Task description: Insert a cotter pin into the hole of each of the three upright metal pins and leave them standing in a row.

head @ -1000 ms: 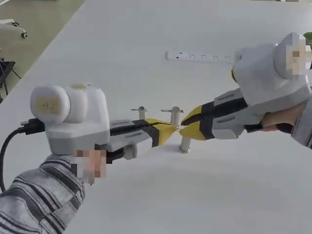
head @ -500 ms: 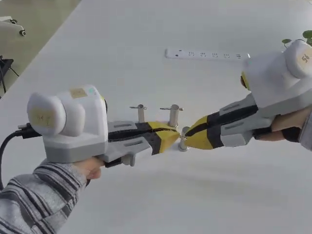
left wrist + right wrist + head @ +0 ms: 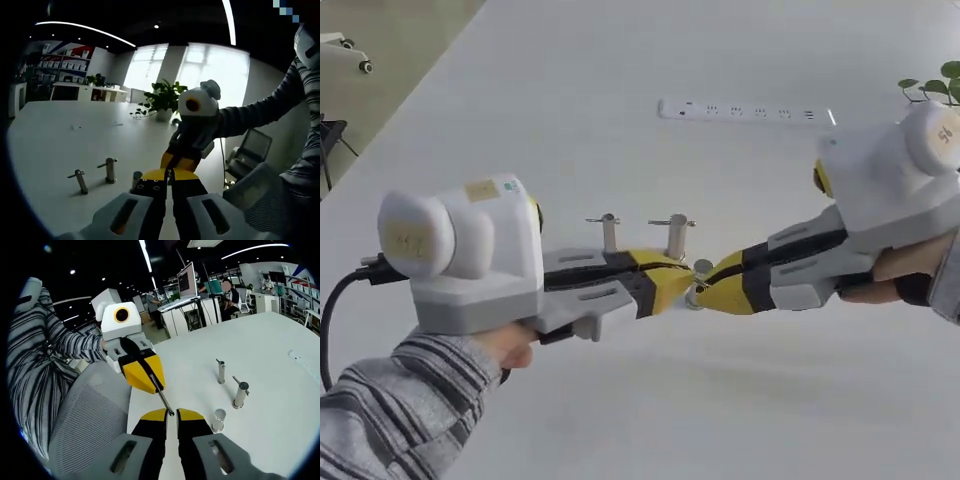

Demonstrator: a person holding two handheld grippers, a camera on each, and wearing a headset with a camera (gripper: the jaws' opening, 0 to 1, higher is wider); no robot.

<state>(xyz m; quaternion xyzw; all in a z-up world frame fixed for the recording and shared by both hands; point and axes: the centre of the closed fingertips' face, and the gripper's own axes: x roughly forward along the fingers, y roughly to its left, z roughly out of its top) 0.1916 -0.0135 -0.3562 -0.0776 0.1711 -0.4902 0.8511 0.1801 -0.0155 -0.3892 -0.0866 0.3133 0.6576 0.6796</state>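
The left gripper [image 3: 680, 277] is clamped shut on a thin dark cotter pin [image 3: 161, 394]. The pin's free end sits at the barely parted jaws of the right gripper [image 3: 700, 292]; I cannot tell whether they grip it. Just beyond the tips stands a short silver metal pin [image 3: 217, 420], right of two cross-pinned upright pins [image 3: 675, 237].

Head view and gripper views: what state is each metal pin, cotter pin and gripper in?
Left gripper: shut on the loose cotter pin.
Right gripper: jaws nearly together; whether they grip is unclear.
Loose cotter pin: held out toward the right gripper's jaws.
Far metal pin: upright, cotter pin through it.
Middle metal pin: upright, cotter pin through it.
Near metal pin: upright, no cotter pin in it.
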